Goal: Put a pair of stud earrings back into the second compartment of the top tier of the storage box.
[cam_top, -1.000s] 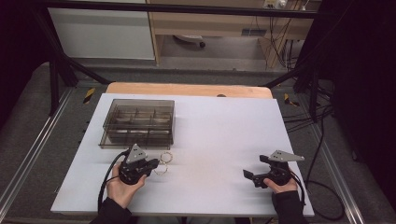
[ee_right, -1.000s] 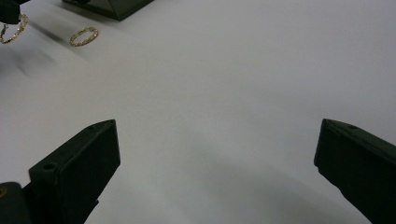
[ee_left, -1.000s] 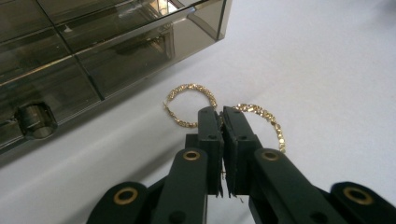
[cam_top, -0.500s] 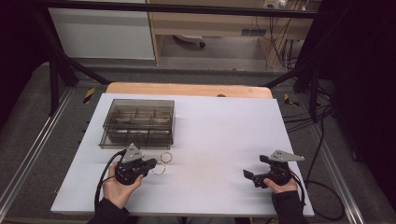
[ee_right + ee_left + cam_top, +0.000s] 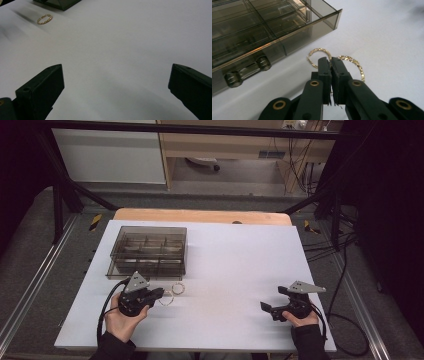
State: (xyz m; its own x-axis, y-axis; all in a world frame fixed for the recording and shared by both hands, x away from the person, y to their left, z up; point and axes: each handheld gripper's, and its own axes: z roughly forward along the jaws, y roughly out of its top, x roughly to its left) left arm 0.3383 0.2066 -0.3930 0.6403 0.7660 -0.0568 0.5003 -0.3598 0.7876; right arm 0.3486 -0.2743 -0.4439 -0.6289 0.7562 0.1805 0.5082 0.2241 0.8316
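Two gold hoops (image 5: 337, 61) lie on the table (image 5: 240, 270) toward its near left corner, just before the smoky box (image 5: 147, 251). Left gripper (image 5: 331, 62) pinched shut where the hoops meet; whether it grips one, cannot tell. Right gripper (image 5: 116, 82) spread wide, empty. Hoops look light, thin, slippery: take at the rim.

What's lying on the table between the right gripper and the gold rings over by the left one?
Nothing: in the high view, bare white table runs from the right gripper to the gold rings.
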